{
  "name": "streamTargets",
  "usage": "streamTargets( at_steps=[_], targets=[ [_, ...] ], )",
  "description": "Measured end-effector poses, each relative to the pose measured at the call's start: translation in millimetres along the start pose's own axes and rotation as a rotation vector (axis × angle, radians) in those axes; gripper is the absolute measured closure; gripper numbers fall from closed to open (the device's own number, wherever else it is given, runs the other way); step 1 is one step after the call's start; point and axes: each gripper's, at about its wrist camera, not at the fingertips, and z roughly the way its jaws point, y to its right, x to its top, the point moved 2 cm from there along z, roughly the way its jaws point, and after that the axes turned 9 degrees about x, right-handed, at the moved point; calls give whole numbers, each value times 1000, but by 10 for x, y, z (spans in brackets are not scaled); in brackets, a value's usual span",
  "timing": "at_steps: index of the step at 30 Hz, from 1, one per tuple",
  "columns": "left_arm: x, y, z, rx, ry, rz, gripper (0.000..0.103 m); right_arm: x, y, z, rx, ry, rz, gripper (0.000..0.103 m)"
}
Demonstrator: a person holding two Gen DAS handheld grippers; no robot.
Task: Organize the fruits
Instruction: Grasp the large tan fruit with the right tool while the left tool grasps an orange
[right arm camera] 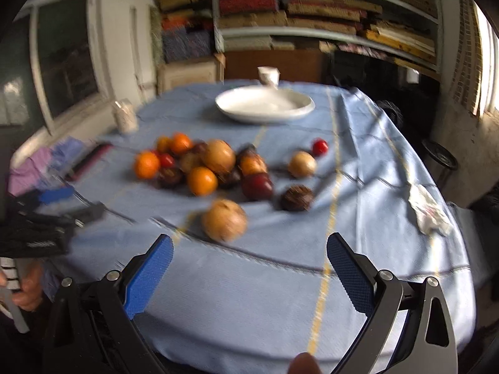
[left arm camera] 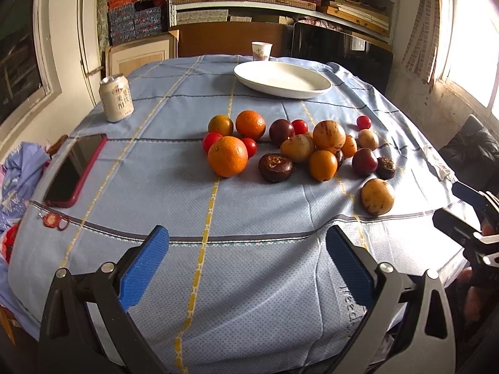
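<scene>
At the bottom of the left wrist view the left gripper hangs over the near edge of the blue tablecloth, its blue-padded jaws spread wide with nothing between them. The right gripper sits the same way at the bottom of its own blurred view — jaws wide, empty.

Just beyond, at lower right of the left view, one speckled tan fruit lies alone, apart from the pile. At left edge a phone in a red case lies flat, with a small red keyring nearer the cloth's hem.

The fruit pile fills the middle of the frame. Counted in the left view: two large oranges, one greenish-orange one, two smaller orange fruits, four tan speckled ones including the loner, two dark red plums, at least two dark brown wrinkled fruits — a third is half hidden — and four small red tomatoes, one set slightly apart at right.

Further back, one white can stands at upper left. At top centre lies one empty white plate, and touching its far rim in the picture, one paper cup.
</scene>
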Motion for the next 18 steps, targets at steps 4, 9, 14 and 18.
streamTargets(
  at_steps=[4,9,14,18],
  targets=[
    [-18,-30,17,-6,26,-8,4,-59,-59,85,34,25,-19,4],
    [-31,-109,77,-50,49,-59,4,-68,-125,245,10,-30,-25,4],
    [-43,-160,196,-73,26,-83,4,-64,-129,370,41,-33,-14,4],
    [-14,-167,262,-53,14,-36,4,-13,-114,478,27,-27,0,4]
  ],
)
